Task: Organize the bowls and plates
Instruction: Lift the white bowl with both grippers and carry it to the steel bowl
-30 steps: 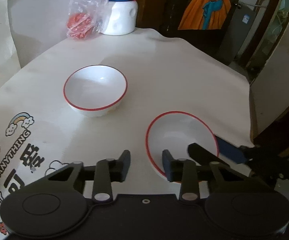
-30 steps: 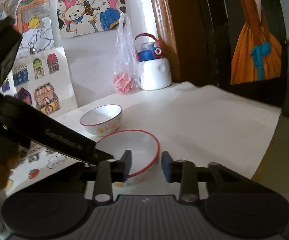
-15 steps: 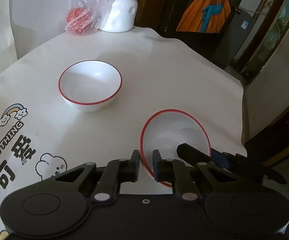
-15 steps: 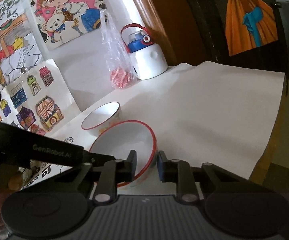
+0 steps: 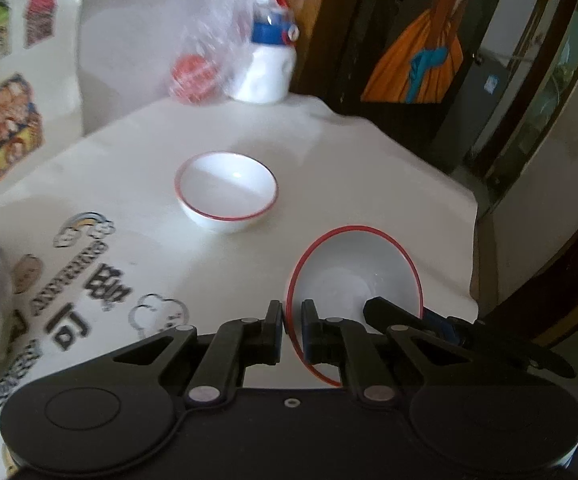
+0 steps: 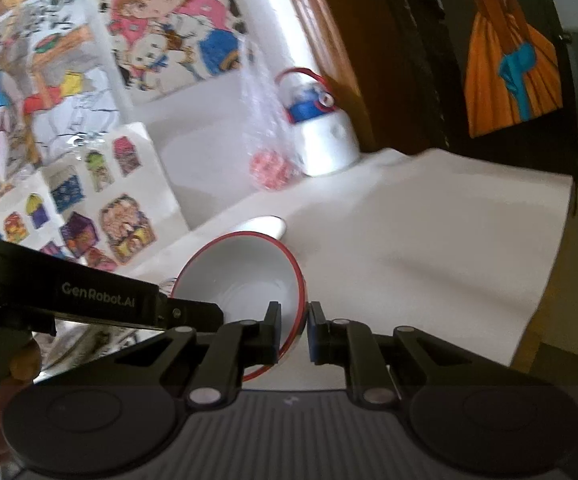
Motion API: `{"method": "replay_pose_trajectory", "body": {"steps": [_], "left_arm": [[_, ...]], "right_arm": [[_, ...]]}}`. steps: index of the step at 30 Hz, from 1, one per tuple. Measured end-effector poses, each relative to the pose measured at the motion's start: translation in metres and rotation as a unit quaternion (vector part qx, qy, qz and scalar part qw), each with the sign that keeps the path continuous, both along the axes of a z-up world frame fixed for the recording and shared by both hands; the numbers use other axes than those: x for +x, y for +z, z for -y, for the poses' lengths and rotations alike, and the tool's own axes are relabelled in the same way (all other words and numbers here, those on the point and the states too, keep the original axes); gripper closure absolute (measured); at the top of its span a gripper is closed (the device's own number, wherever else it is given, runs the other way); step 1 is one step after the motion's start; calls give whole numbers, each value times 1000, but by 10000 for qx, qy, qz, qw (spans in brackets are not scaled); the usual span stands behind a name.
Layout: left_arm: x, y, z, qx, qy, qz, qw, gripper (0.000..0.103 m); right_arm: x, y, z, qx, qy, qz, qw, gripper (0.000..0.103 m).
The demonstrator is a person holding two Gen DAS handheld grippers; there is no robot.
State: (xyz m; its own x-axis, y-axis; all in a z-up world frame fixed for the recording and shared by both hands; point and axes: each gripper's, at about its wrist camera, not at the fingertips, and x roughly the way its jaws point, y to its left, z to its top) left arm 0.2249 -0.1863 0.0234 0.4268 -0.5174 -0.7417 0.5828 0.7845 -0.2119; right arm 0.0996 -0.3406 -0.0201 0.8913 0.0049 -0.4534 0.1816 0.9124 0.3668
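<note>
Here both grippers pinch one red-rimmed bowl [image 5: 353, 276]: the left gripper [image 5: 292, 320] is clamped on its rim at nine o'clock, the right gripper [image 6: 293, 320] on the opposite edge. The bowl is empty, tilted with its mouth turned toward the cameras, near the table's [image 5: 369, 168] right edge. A second empty bowl [image 5: 227, 190] sits upright at eleven o'clock, bare cloth between them.

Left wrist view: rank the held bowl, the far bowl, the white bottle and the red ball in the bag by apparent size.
1. Held bowl, though nearness to the camera inflates it
2. Far bowl
3. White bottle
4. Red ball

Both bowls may really match.
</note>
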Motion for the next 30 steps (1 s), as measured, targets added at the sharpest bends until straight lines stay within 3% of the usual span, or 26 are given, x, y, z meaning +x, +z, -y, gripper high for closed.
{"method": "replay_pose_trajectory", "body": {"steps": [11, 16, 23, 30], "left_arm": [[-39, 40, -85, -305, 522, 414, 9973, 94], [-58, 51, -123, -274, 812, 561, 9947, 94], [-77, 44, -161, -324, 1021, 413, 9934, 93], [-87, 26, -170, -319, 1006, 167, 9943, 93]], "right_arm": [[-17, 38, -70, -341, 522, 312, 9976, 88], [-22, 50, -104, -431, 959, 362, 9938, 88], [-33, 53, -134, -554, 1366, 278, 9887, 88], [-42, 48, -139, -563, 1529, 27, 9866, 88]]}}
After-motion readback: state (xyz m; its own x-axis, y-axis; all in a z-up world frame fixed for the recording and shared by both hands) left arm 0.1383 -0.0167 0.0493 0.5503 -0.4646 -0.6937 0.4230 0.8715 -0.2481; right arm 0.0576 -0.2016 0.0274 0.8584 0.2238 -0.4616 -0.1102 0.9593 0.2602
